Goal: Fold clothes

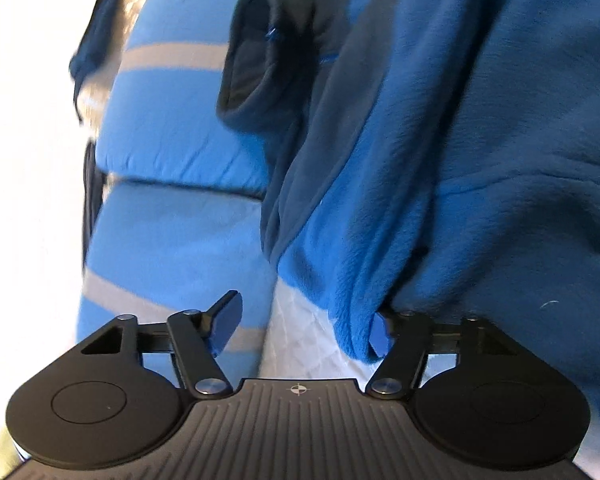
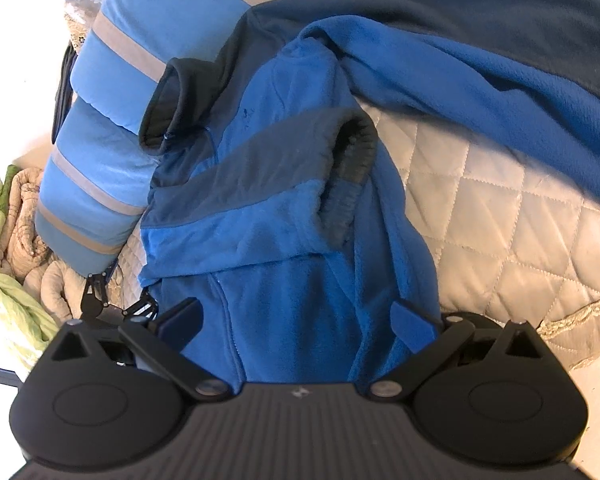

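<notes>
The two-tone blue fleece jacket (image 2: 284,208) lies crumpled on the white quilted bed cover (image 2: 500,208), straight ahead of both tongs. The right tongs (image 2: 296,322) stand spread, with the jacket's hem between the fingers. The left tongs (image 1: 304,328) stand partly spread, a fleece fold draped against the right-hand finger (image 1: 380,334). A light-blue, grey-striped padded roll (image 1: 168,128) lies ahead to their left.

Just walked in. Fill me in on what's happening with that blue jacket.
A person with a two-finger gripper in each hand is folding a blue fleece jacket on a quilted bed cover. The right gripper sits over the jacket with its jaws apart, fleece between them. The left gripper is at a hanging fold, also not shut. One sleeve cuff lies folded across the body. A striped blue bundle lies alongside.
</notes>
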`<control>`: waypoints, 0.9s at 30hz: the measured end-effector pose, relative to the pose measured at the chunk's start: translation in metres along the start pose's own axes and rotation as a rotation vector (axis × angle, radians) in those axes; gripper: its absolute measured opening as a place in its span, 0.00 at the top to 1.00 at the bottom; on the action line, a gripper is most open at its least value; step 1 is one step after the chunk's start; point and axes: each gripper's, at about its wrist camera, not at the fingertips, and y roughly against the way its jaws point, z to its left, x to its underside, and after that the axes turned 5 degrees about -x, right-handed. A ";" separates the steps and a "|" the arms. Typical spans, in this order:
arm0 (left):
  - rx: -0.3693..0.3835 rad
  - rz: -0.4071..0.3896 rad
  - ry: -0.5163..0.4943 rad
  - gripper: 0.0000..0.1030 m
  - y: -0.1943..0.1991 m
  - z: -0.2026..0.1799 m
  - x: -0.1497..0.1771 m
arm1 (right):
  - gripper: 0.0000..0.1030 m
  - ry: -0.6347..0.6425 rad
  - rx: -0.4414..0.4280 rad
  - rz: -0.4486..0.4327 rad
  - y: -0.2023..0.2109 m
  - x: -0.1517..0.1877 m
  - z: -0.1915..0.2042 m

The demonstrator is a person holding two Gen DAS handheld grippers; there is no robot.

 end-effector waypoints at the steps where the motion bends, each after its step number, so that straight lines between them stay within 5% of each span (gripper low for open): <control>1: -0.003 -0.014 -0.027 0.57 0.001 -0.004 -0.001 | 0.00 -0.001 0.001 0.002 -0.001 0.000 0.000; 2: -0.003 -0.027 -0.053 0.82 0.001 -0.008 -0.001 | 0.00 -0.003 0.001 0.004 -0.002 0.001 0.000; 3: -0.001 -0.024 -0.061 0.93 -0.001 -0.011 -0.001 | 0.00 -0.004 0.002 0.006 -0.003 0.001 -0.001; 13: 0.032 0.065 0.101 0.93 -0.010 -0.013 0.022 | 0.00 -0.004 0.006 0.013 -0.003 0.002 -0.001; 18: 0.014 0.044 0.120 0.89 0.000 -0.014 0.020 | 0.00 -0.002 0.006 0.015 -0.005 0.003 -0.002; 23: -0.019 0.038 0.142 0.42 0.014 -0.001 0.029 | 0.00 0.013 0.005 0.009 -0.006 0.000 -0.002; 27: 0.043 0.066 0.240 0.27 0.027 0.027 0.036 | 0.02 0.045 -0.018 -0.027 -0.007 -0.009 -0.004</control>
